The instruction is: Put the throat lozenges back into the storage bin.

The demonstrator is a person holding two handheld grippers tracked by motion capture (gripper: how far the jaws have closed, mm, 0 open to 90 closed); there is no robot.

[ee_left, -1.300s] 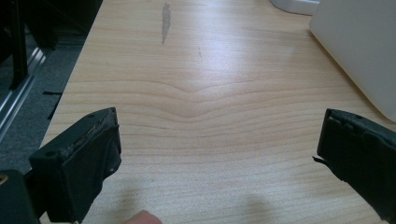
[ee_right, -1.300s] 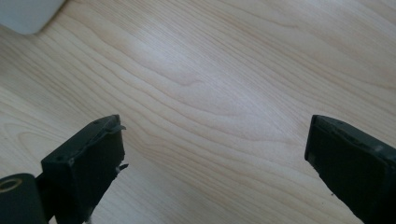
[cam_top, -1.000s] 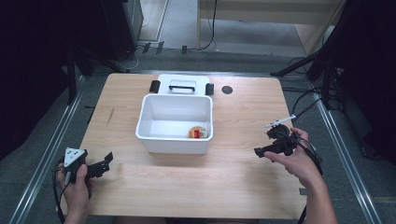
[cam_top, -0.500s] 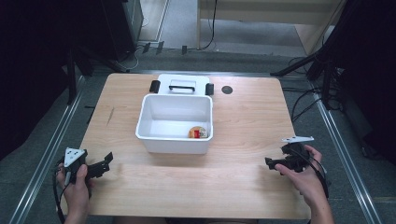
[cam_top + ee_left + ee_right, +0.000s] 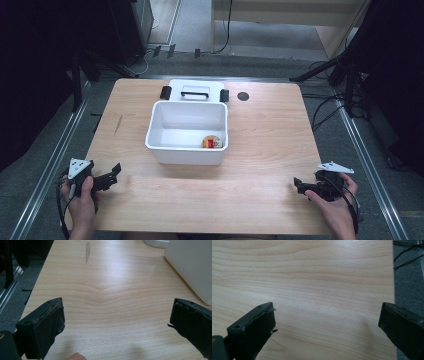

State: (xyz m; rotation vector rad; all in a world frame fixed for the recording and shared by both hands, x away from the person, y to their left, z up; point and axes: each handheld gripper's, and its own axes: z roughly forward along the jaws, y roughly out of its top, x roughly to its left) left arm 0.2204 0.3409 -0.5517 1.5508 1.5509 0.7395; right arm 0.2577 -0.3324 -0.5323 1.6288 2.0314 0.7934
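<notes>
Nearest the person, both grippers sit low over the front of the pale wooden worktop, one at each corner. The left gripper rests in its hand at the near left corner with its jaws spread wide and nothing between them; the left gripper view shows bare wood grain between the two black jaws and the white wall of the tub at the upper right. The right gripper is at the near right corner, and its jaws have just been opening; they stand released, with only bare wood between them in the right gripper view.

Further in, at the middle of the worktop and well apart from both grippers, stands a white rectangular plastic tub. Inside it, at the near right corner of its floor, lies a small round orange-and-red item, too small to identify.

Behind the tub, touching its far rim, lies a white lid with black side clips and a handle.

The tub looks light, stiff and smooth-walled, so probably slippery; the rim is the likely place to pinch it. The lid seems best taken by its handle.
</notes>
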